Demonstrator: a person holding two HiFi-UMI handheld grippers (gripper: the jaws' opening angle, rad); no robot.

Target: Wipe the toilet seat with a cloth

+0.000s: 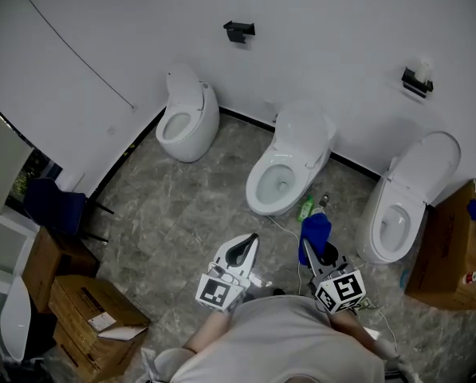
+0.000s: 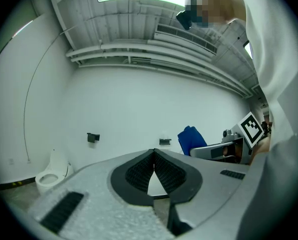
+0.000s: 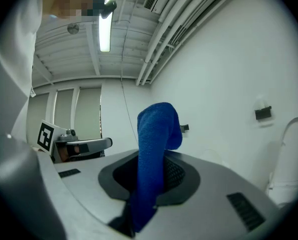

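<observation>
Three white toilets stand along the curved white wall: one at the left (image 1: 186, 118), one in the middle (image 1: 289, 166) with its seat (image 1: 274, 183) uncovered, one at the right (image 1: 407, 199). My right gripper (image 1: 317, 246) is shut on a blue cloth (image 1: 315, 231), which sticks up between its jaws (image 3: 155, 149). It is held in the air just short of the middle toilet. My left gripper (image 1: 244, 248) is shut with nothing in it, its pads (image 2: 139, 171) meeting at the tips. It hovers beside the right one.
A green bottle (image 1: 305, 208) and a dark spray bottle (image 1: 324, 202) stand on the grey marble floor between the middle and right toilets. Cardboard boxes sit at the left (image 1: 86, 313) and far right (image 1: 449, 250). Black paper holders (image 1: 239, 30) hang on the wall.
</observation>
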